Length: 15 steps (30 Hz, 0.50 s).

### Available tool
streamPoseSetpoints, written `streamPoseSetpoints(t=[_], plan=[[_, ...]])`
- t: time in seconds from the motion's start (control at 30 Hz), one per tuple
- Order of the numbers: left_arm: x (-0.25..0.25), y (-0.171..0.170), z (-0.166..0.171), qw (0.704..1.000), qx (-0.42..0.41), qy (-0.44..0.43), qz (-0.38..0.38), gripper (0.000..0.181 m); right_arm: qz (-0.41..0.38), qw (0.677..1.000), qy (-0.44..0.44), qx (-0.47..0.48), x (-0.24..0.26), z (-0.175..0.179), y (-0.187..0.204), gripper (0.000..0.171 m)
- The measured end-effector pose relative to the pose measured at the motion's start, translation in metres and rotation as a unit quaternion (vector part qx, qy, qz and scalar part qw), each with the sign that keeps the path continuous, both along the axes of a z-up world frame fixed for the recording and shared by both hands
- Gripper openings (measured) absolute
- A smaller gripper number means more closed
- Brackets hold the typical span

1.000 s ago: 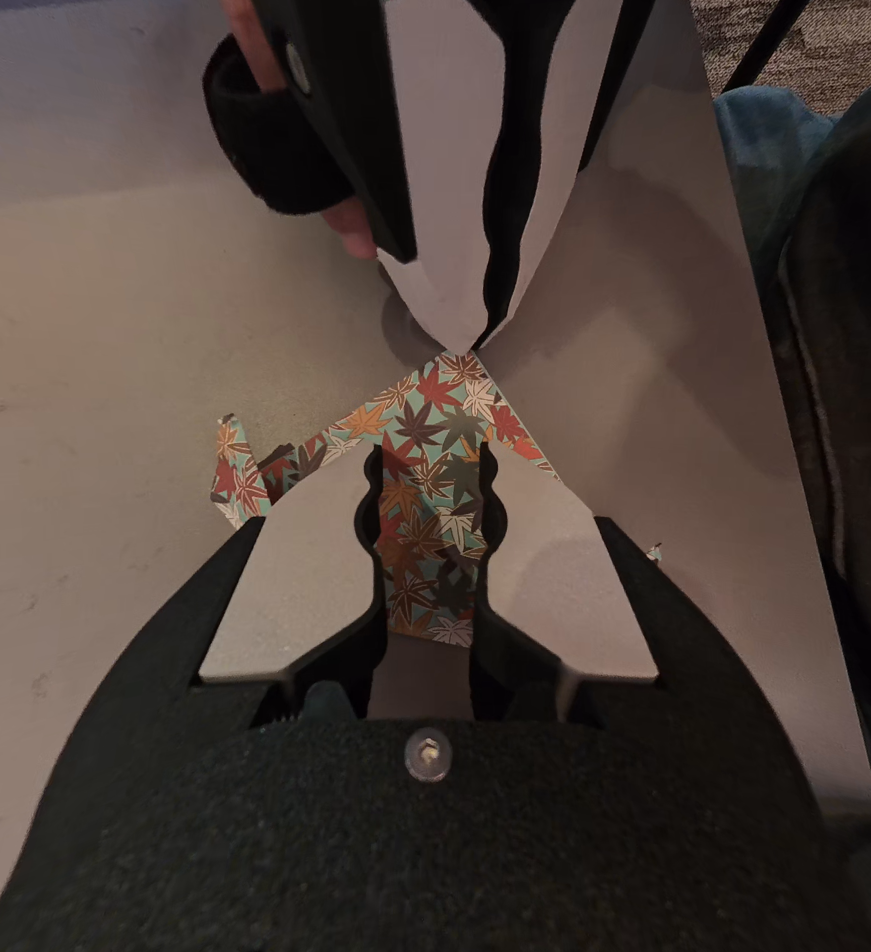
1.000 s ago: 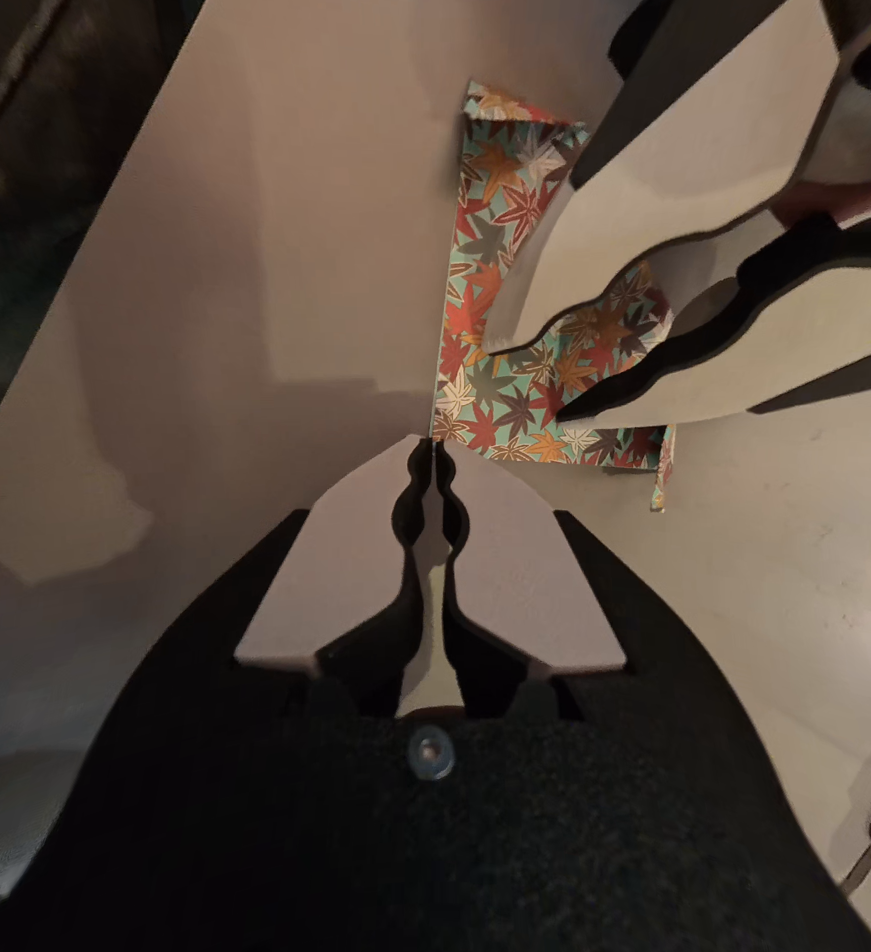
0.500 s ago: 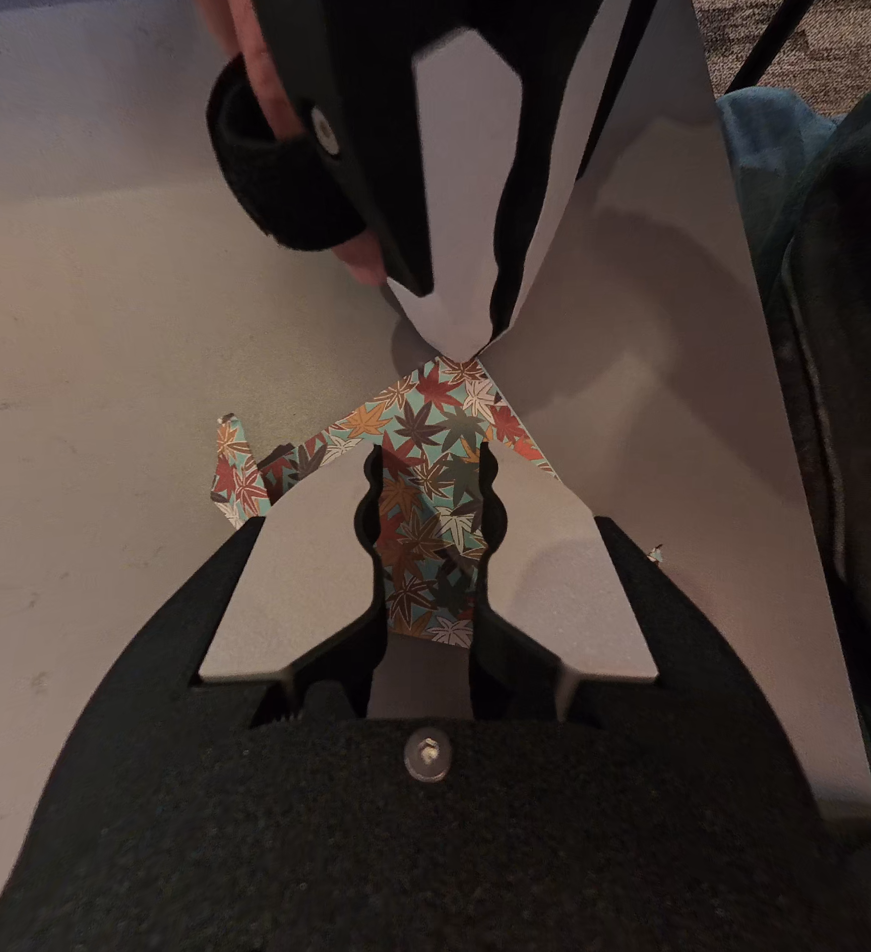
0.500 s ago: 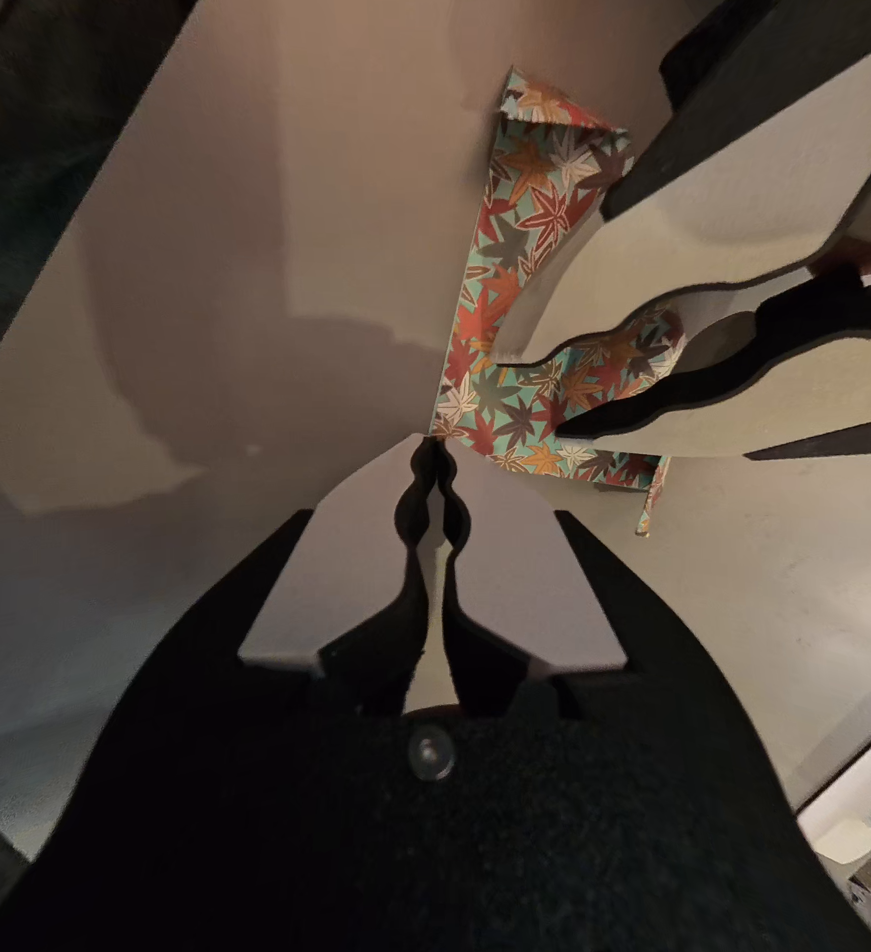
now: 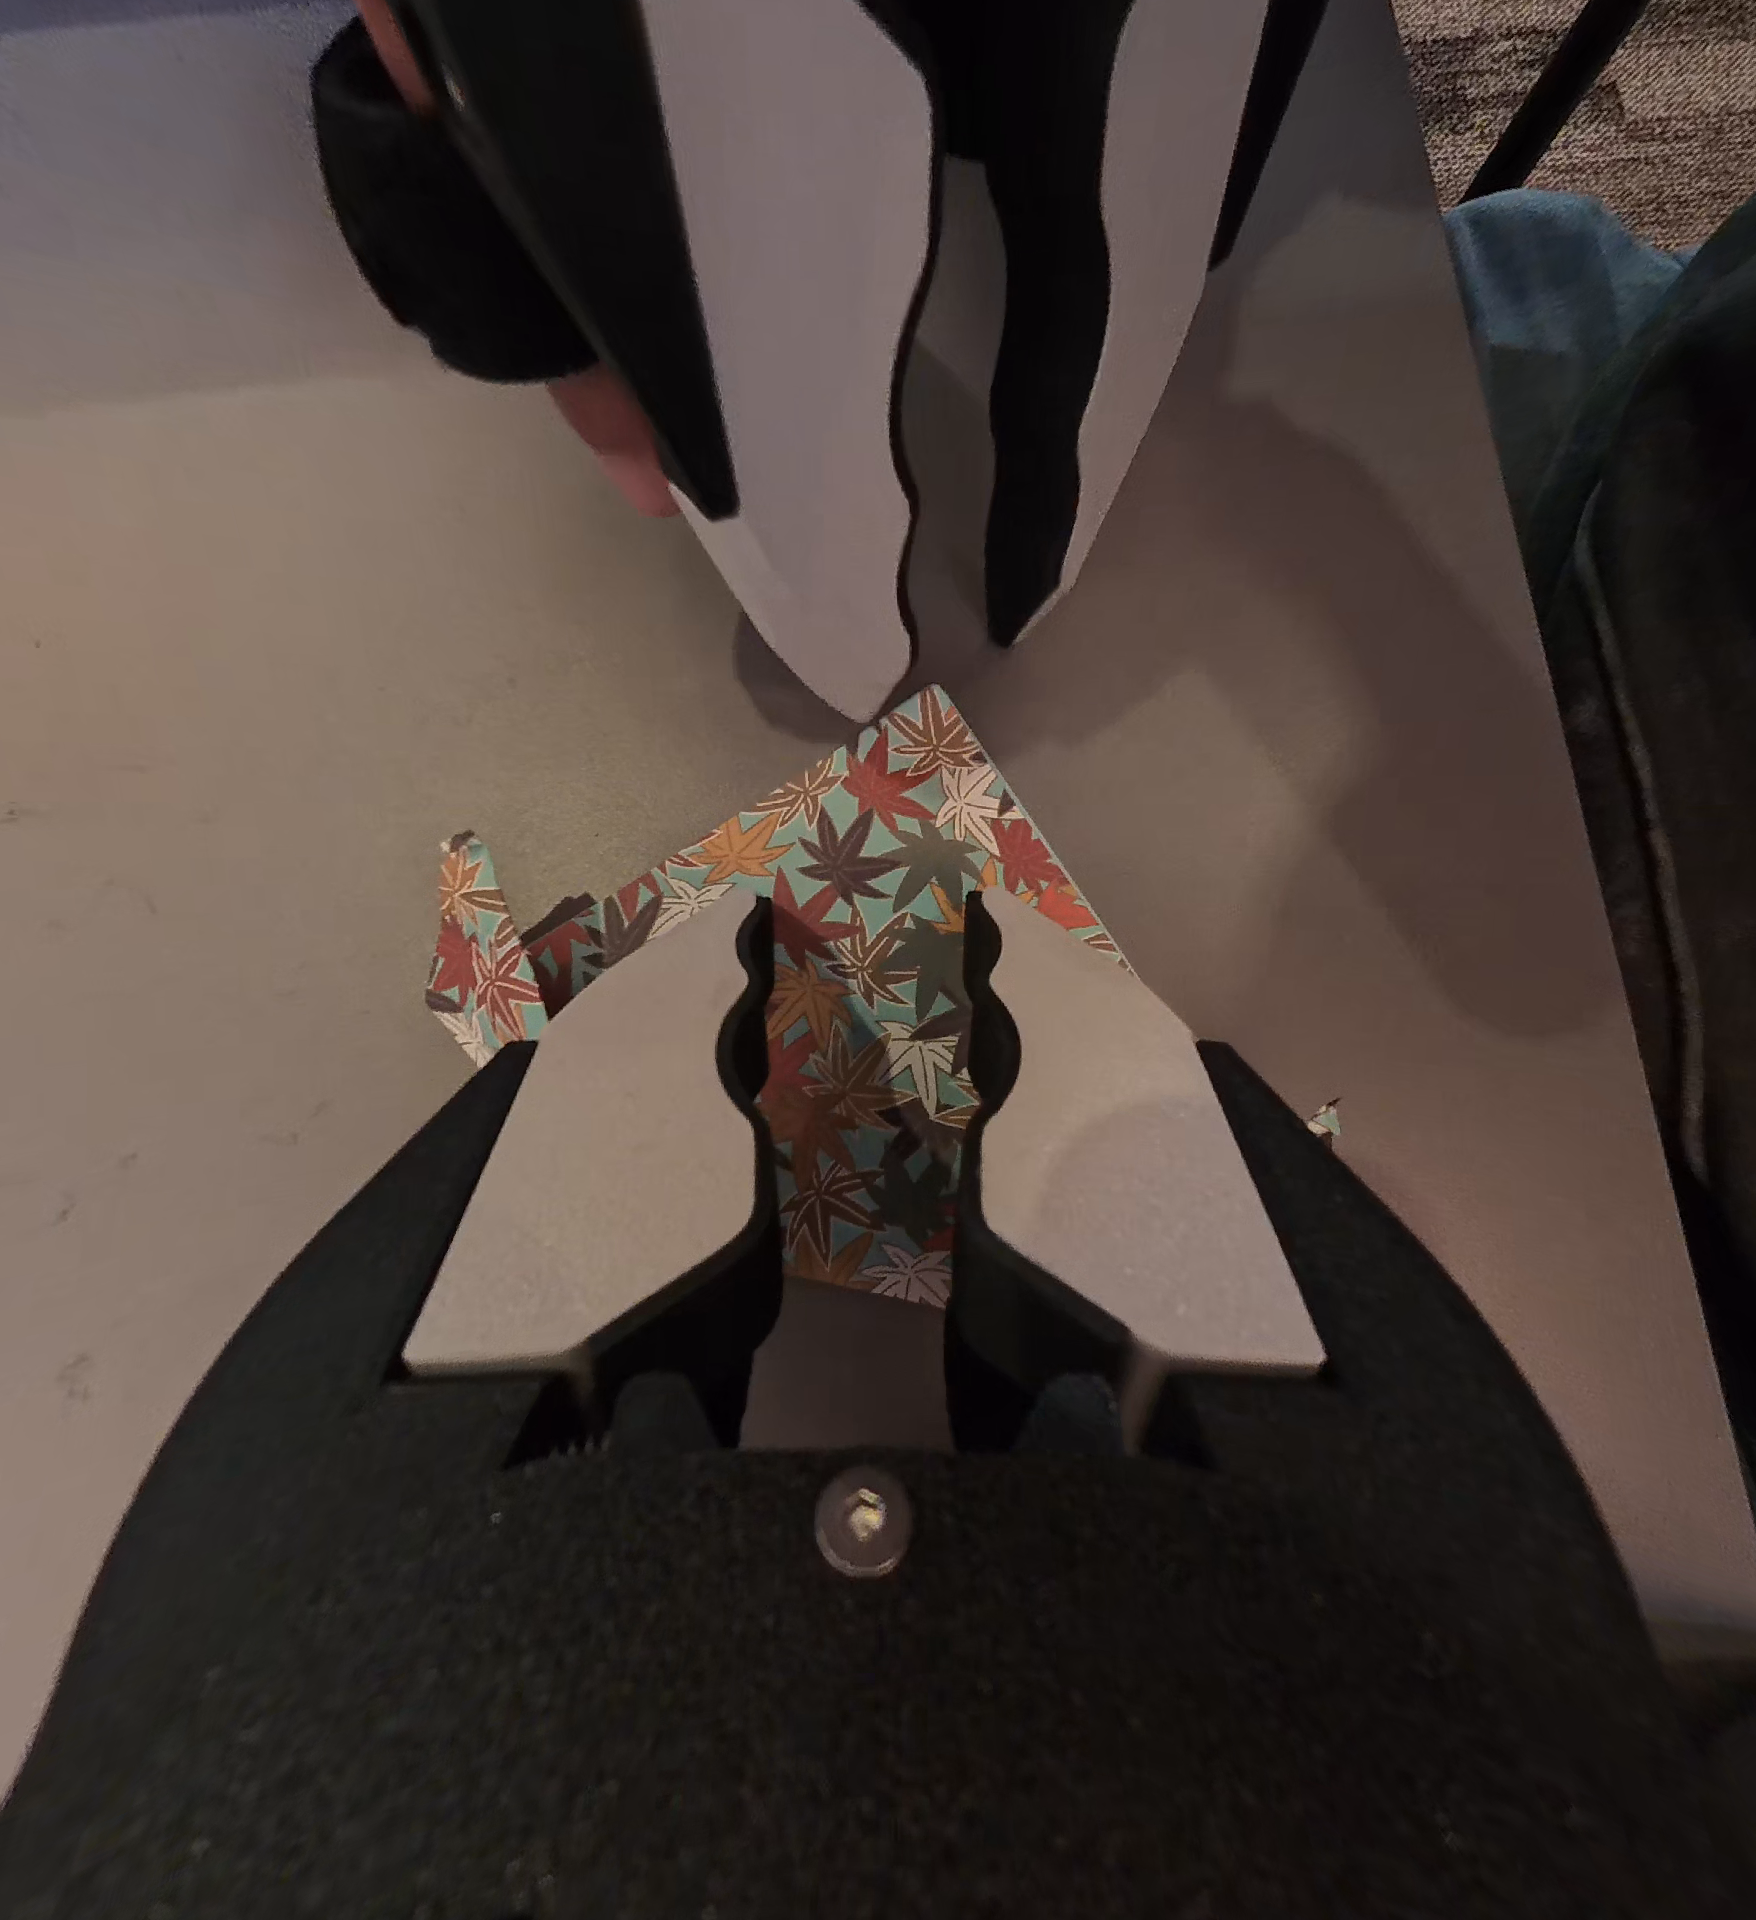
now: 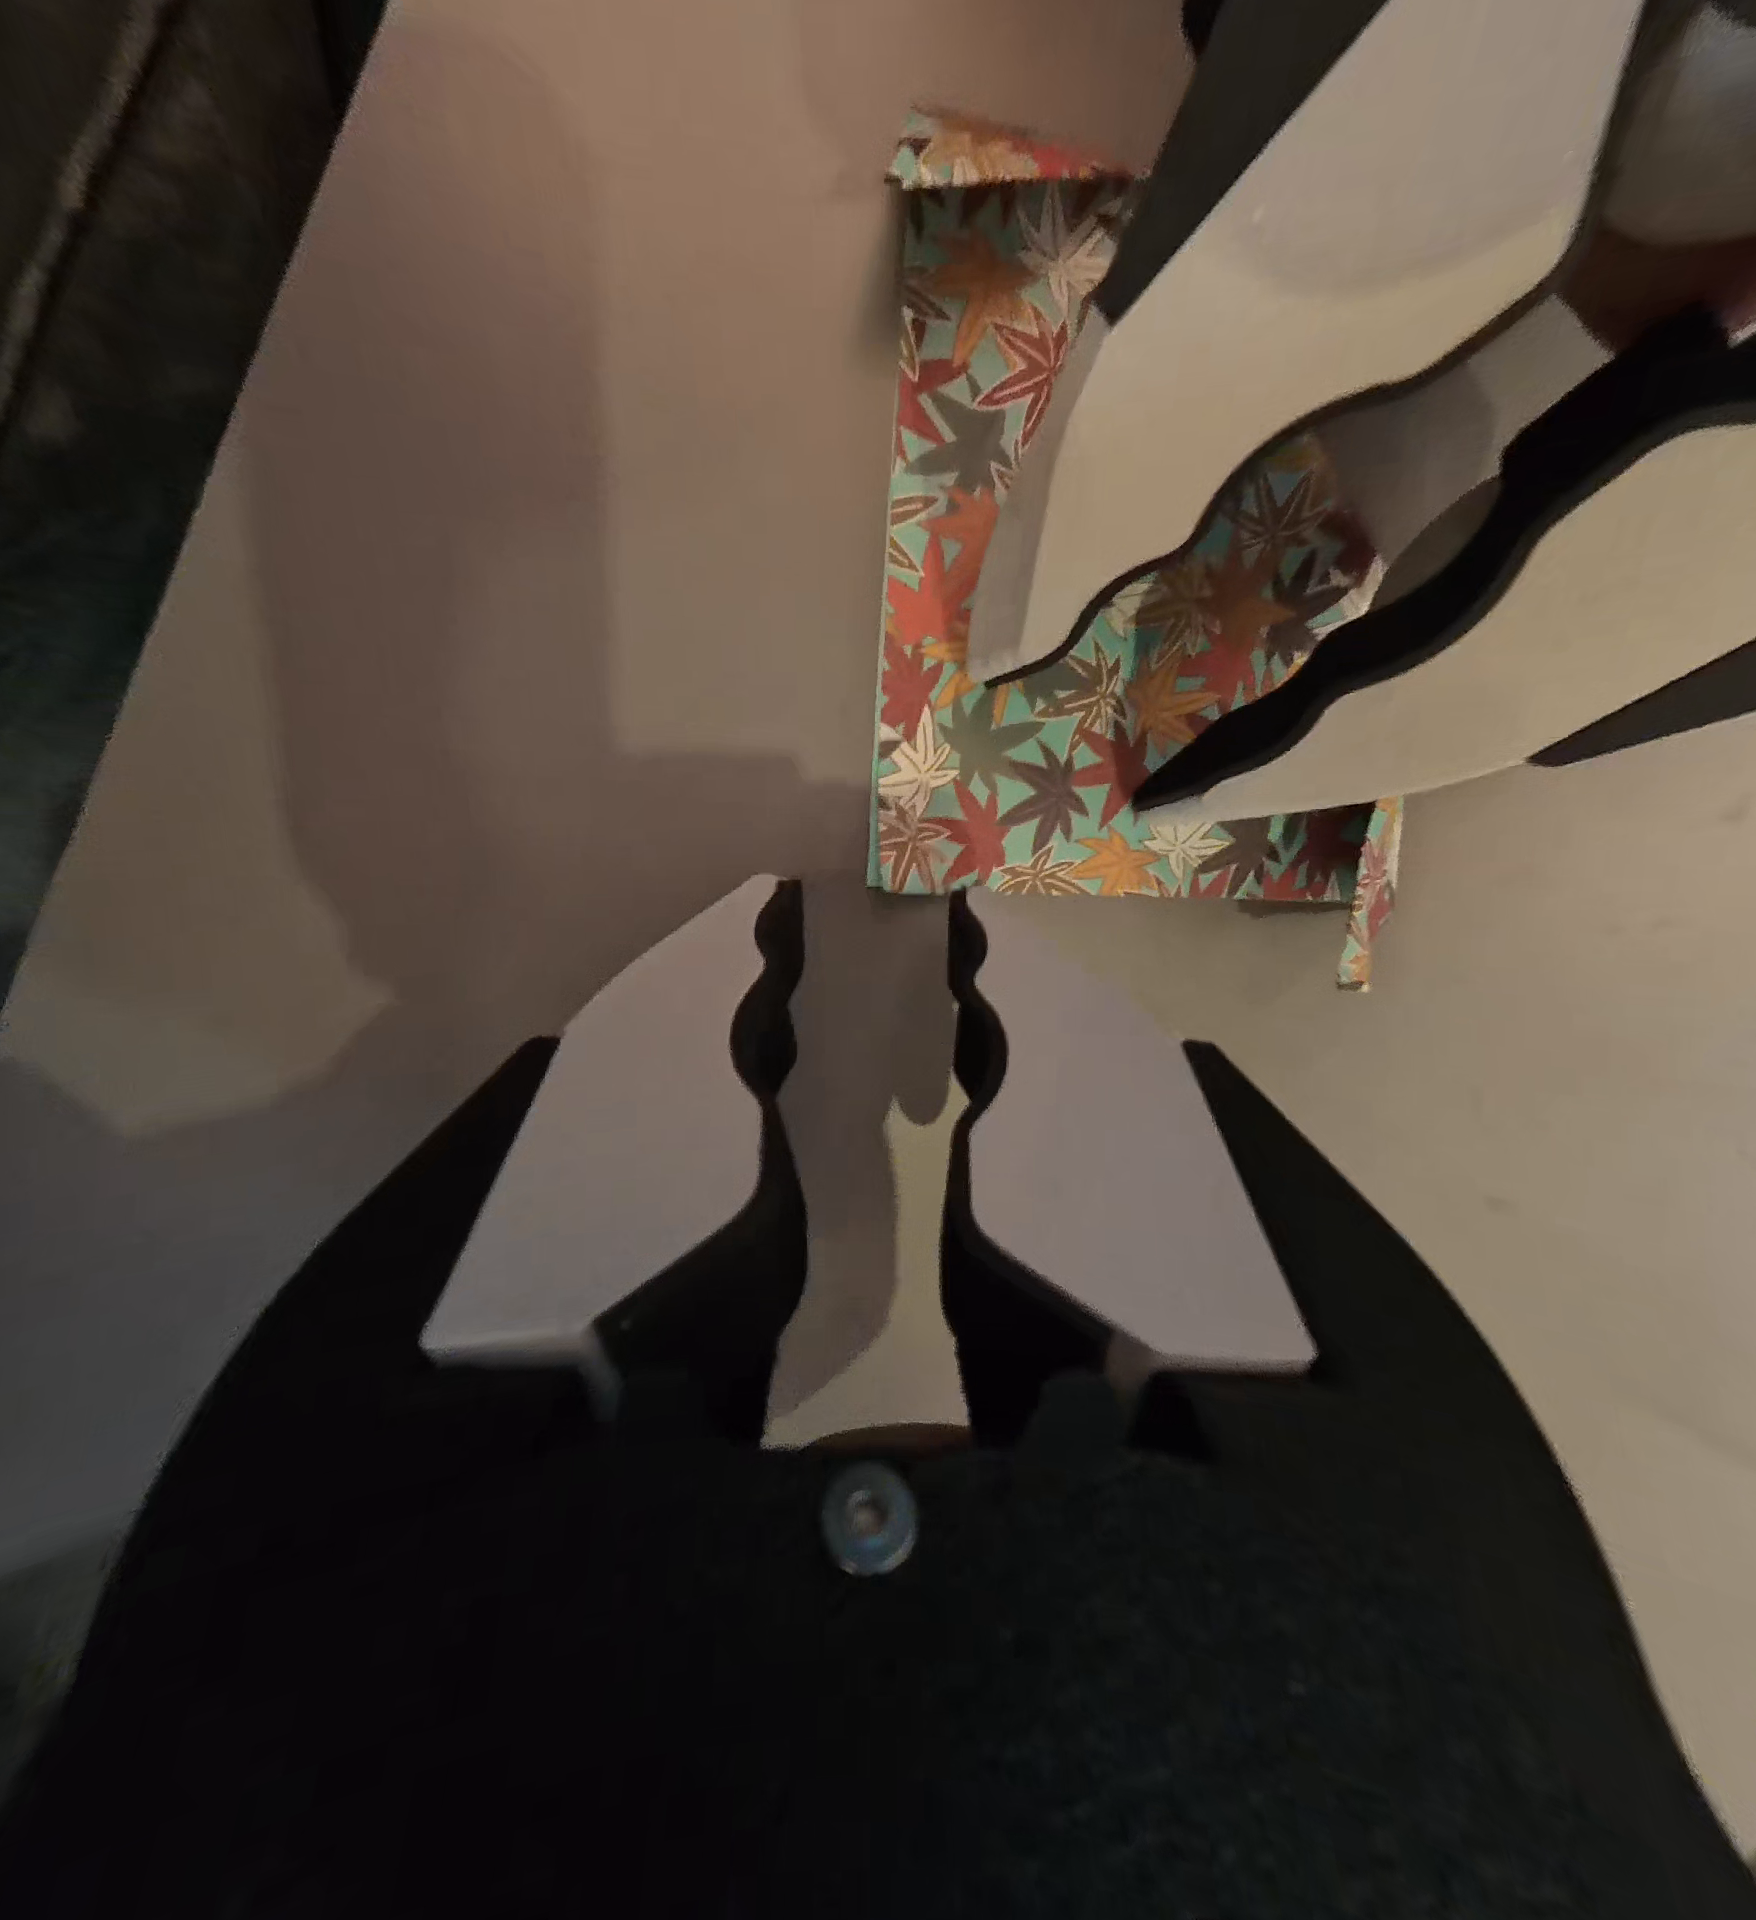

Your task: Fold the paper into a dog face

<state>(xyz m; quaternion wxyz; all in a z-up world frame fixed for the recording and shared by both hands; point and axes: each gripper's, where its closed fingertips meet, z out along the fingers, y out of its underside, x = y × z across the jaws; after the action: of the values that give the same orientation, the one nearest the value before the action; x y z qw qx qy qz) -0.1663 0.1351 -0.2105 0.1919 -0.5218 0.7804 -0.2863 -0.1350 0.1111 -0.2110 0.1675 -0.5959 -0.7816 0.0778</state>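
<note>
The leaf-patterned paper (image 5: pixel 884 831) lies folded on the grey table (image 5: pixel 178 727), with a small flap standing up at its left end. My left gripper (image 5: pixel 863 902) is open, its fingers spread flat over the paper's middle; the paper shows in the gap between them. My right gripper (image 6: pixel 869 899) is open and empty, its tips just short of the paper's near corner (image 6: pixel 978 831). In the left wrist view the right gripper (image 5: pixel 941 675) comes down from above, at the paper's far point. In the right wrist view the left gripper (image 6: pixel 1066 740) lies across the paper from the right.
The table's edge runs down the right of the left wrist view, with a person's dark clothing (image 5: pixel 1705 935) and carpet beyond. A hand in a black wrist strap (image 5: pixel 458 260) holds the right gripper. Bare table (image 6: pixel 1476 1247) lies right of the paper. My right fingertips sit around 4 cm from my left ones.
My right gripper has opened: its fingers were together at the paper's corner and now stand apart. It has also turned a little. My left gripper and the paper have stayed put.
</note>
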Motion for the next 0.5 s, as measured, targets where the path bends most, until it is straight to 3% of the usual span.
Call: streamPoseSetpoints(t=[0.23,0.5], plan=[[0.0002,-0.0001,-0.0001,1.0,0.0,0.0,0.001,0.035,0.061,0.997,-0.03,0.027,-0.0042,-0.0016,0.0016,0.012],[0.0004,0.0001,-0.0001,1.0,-0.002,-0.003,0.001,0.034,0.088,0.992,-0.074,-0.046,-0.0033,-0.0038,-0.0017,0.005]])
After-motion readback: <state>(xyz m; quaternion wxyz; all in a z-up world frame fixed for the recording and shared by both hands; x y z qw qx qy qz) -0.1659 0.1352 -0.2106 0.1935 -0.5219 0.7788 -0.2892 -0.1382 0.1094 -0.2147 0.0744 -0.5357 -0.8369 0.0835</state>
